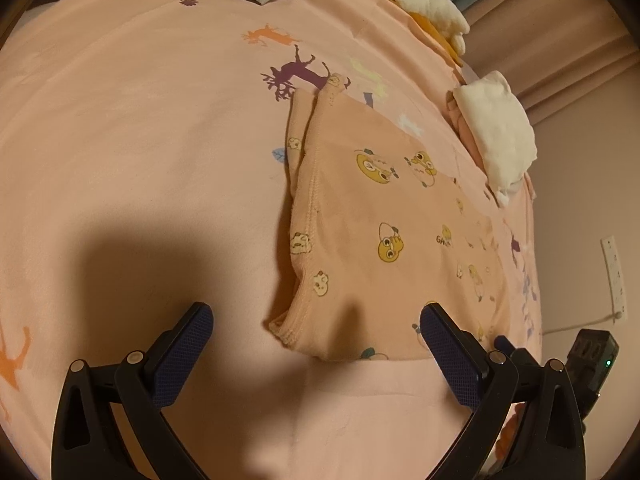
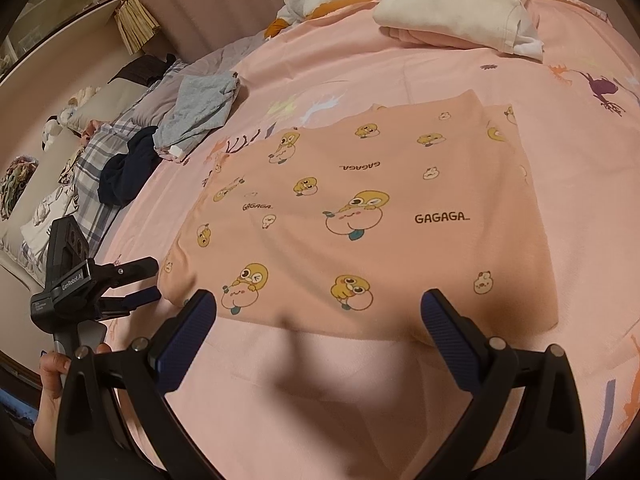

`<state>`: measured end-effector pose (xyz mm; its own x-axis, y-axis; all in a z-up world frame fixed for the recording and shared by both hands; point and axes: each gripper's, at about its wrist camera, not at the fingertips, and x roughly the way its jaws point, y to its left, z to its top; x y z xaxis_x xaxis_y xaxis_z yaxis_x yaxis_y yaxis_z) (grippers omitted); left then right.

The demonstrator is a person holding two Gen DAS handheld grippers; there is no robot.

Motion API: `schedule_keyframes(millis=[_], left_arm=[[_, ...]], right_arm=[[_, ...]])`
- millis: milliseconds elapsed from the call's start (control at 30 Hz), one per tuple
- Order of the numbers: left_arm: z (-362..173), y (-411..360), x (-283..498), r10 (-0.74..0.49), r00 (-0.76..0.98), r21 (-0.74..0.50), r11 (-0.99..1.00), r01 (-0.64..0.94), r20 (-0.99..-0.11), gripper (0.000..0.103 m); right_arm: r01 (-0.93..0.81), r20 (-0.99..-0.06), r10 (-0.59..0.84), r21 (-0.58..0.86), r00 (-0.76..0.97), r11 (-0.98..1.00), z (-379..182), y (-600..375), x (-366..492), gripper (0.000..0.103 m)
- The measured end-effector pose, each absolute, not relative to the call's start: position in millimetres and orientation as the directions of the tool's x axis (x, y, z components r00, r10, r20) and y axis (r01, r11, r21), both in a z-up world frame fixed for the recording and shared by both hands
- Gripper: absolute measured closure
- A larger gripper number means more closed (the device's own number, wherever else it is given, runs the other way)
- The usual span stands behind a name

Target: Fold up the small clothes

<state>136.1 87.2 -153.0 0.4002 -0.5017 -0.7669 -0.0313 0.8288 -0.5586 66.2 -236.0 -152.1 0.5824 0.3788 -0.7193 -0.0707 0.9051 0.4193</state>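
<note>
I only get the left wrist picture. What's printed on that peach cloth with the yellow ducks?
Observer: The right wrist view shows the peach garment spread flat, with the word GAGAGA printed on it several times.
Operator: Where's the other gripper?
Observer: The right gripper hangs open over the garment's near edge, holding nothing.
Operator: And mine?
Observer: From the right view, the left gripper sits at the garment's left corner, fingers apart.
Operator: More clothes around?
Observer: A dark navy garment lies beside a grey one.

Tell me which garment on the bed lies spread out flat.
The peach duck-print garment printed GAGAGA; the grey one and the cream one lie bunched or folded.
</note>
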Motion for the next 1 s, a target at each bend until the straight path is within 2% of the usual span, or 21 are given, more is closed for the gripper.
schedule_keyframes(millis=[1000], left_arm=[[-163.1, 58.0, 207.0, -0.680, 0.312, -0.707, 0.707, 0.037, -0.664, 0.001]], right_arm=[[-0.086, -0.700, 0.402, 0.441, 0.590, 0.894, -153.7, -233.6, 100.4, 0.001]])
